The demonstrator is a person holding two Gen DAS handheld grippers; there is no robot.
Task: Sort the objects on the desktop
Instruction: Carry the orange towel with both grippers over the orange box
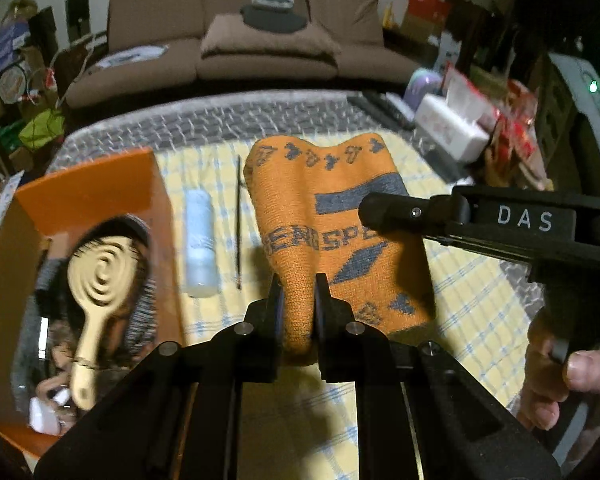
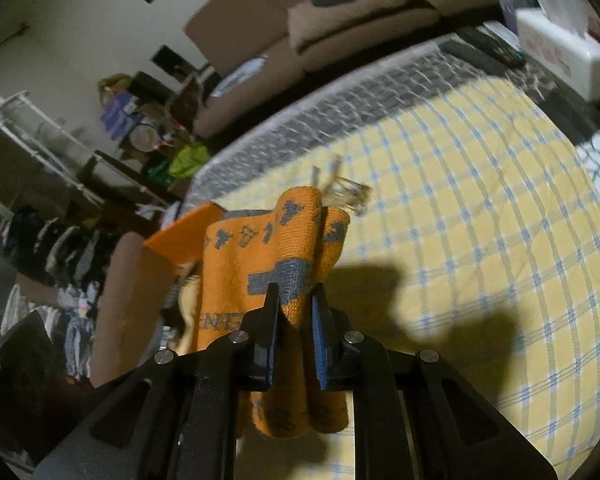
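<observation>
An orange knitted towel with grey-blue patterns hangs lifted over the yellow checked tablecloth. My left gripper is shut on its near edge. My right gripper is shut on the towel at another edge; its fingers reach in from the right in the left wrist view. An orange box at the left holds a cream hairbrush and other items. A pale blue bottle and a thin dark stick lie beside the box.
A white tissue box and red packets stand at the table's right back. A clear glass object lies on the cloth beyond the towel. A brown sofa is behind the table. Dark remotes lie at the far edge.
</observation>
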